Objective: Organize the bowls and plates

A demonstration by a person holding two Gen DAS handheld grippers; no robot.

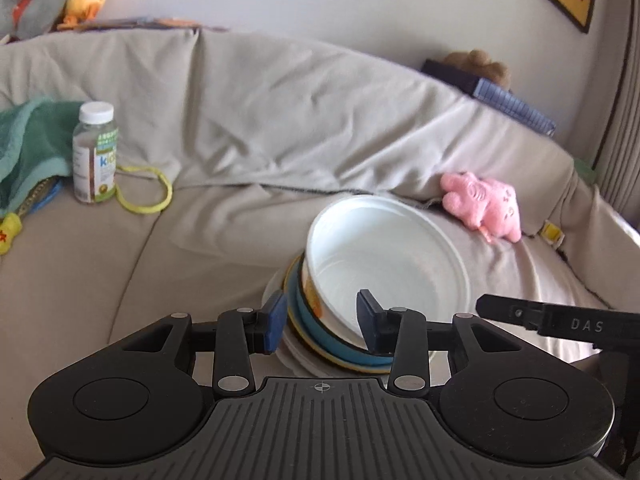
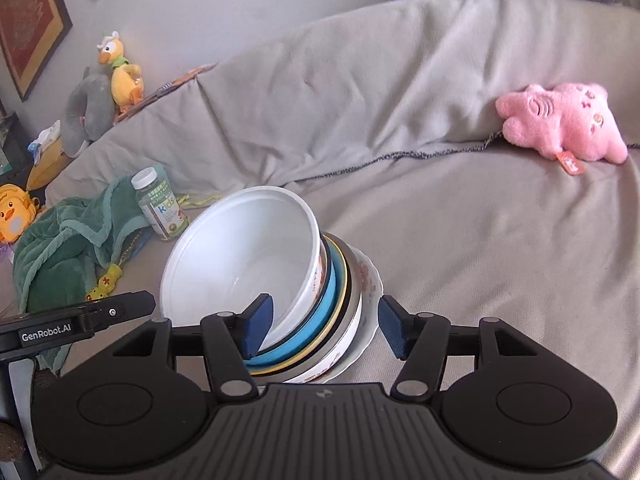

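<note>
A stack of bowls and plates sits on the beige sofa seat. On top is a large white bowl (image 1: 384,256), also in the right wrist view (image 2: 244,256). Under it are a blue bowl (image 1: 320,332), a yellow-rimmed one, a grey one (image 2: 352,308) and a floral white plate (image 2: 370,280) at the bottom. My left gripper (image 1: 322,322) straddles the stack's near rims, one pad outside, one inside the white bowl. My right gripper (image 2: 324,326) straddles the stack from the other side the same way. Whether either gripper's pads press on the rims is unclear.
A vitamin bottle (image 1: 95,152) stands on the seat beside a green towel (image 1: 30,144) and a yellow cord (image 1: 148,192). A pink plush (image 2: 560,126) lies at the seat's back. Plush toys (image 2: 120,72) and a blue book (image 1: 508,100) sit on the backrest.
</note>
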